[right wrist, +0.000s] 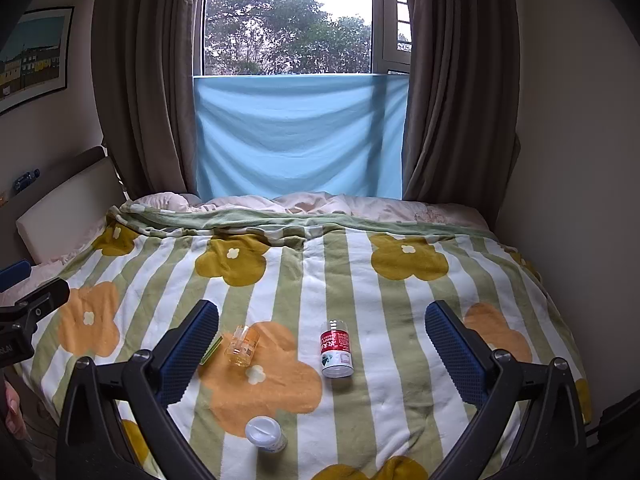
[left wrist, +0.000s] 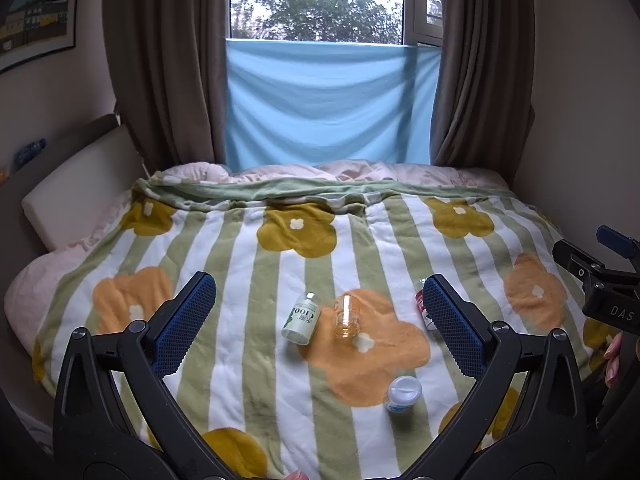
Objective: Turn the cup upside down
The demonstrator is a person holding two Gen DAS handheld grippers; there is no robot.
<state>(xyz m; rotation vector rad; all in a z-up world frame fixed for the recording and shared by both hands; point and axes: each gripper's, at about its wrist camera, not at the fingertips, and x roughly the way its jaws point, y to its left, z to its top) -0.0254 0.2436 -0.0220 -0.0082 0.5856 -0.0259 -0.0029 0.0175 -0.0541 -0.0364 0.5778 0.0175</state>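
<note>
In the left wrist view, the left gripper's right finger (left wrist: 452, 320) covers most of the red-labelled bottle (left wrist: 420, 300); we read none of its label there. In the right wrist view, the right gripper's left finger (right wrist: 188, 356) hides all but a green edge of the green-labelled bottle (right wrist: 212, 350). The framed picture (left wrist: 36, 12) is cut by the frame edge. A blue item on the headboard ledge (right wrist: 26, 178) is too small to identify. We cannot tell how the clear cup (right wrist: 242, 346) stands.
</note>
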